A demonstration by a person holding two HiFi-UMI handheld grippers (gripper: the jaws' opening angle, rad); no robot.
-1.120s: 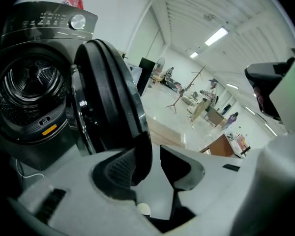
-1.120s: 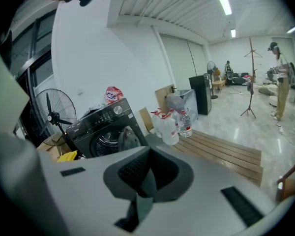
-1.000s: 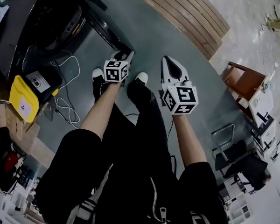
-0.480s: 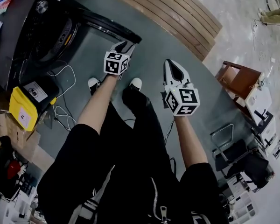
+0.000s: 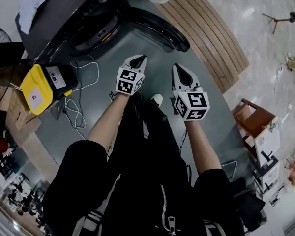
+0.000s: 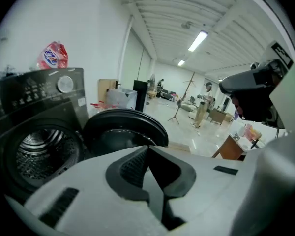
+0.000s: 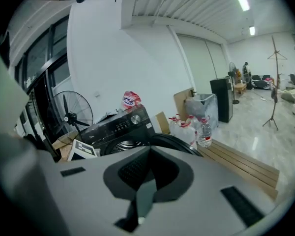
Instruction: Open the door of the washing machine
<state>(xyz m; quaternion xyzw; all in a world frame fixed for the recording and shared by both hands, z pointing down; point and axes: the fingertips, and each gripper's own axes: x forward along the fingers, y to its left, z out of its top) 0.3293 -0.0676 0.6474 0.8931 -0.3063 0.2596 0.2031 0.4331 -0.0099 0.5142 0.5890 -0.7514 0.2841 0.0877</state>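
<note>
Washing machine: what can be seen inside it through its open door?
The shiny metal drum, with no laundry in the part that shows. Its lower part is hidden behind the left gripper, whose empty jaws have just closed.

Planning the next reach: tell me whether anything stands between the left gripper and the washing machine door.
Nothing visible does. The left gripper, its fingers just closed on nothing, hangs above bare floor short of the door, which already stands open. The white cable lies off to its left.

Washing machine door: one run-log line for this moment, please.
door: open | drum: exposed | left gripper: just closed, nothing held | right gripper: shut, empty
</note>
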